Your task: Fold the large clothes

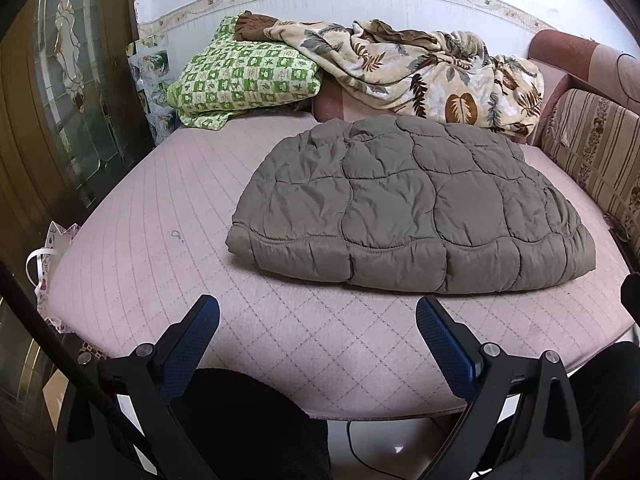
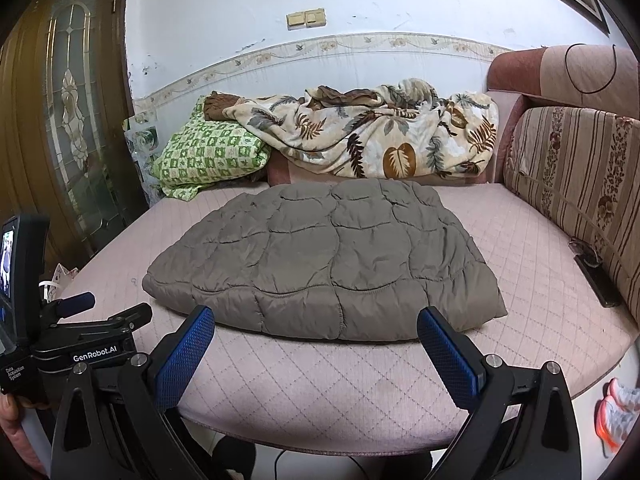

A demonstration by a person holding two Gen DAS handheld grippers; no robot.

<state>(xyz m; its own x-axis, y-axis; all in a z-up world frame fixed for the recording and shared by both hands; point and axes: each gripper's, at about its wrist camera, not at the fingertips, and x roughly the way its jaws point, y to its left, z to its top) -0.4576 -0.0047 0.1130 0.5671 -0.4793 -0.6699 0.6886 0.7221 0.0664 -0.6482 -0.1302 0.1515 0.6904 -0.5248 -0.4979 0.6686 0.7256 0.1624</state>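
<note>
A grey-brown quilted puffer garment (image 1: 412,204) lies folded into a rounded flat bundle on the pink quilted mattress (image 1: 160,216). It also shows in the right wrist view (image 2: 328,256). My left gripper (image 1: 318,312) is open and empty, held over the mattress's near edge, short of the garment's front hem. My right gripper (image 2: 316,322) is open and empty, its fingertips level with the garment's front hem. The left gripper's body (image 2: 76,344) shows at the left of the right wrist view.
A green checked pillow (image 1: 244,80) and a leaf-print blanket (image 1: 416,76) lie at the head of the mattress. A striped sofa back (image 2: 576,184) runs along the right. A dark phone-like object (image 2: 596,276) lies beside it. A glass-panel door (image 1: 72,92) stands left. Shoes (image 2: 618,408) sit on the floor.
</note>
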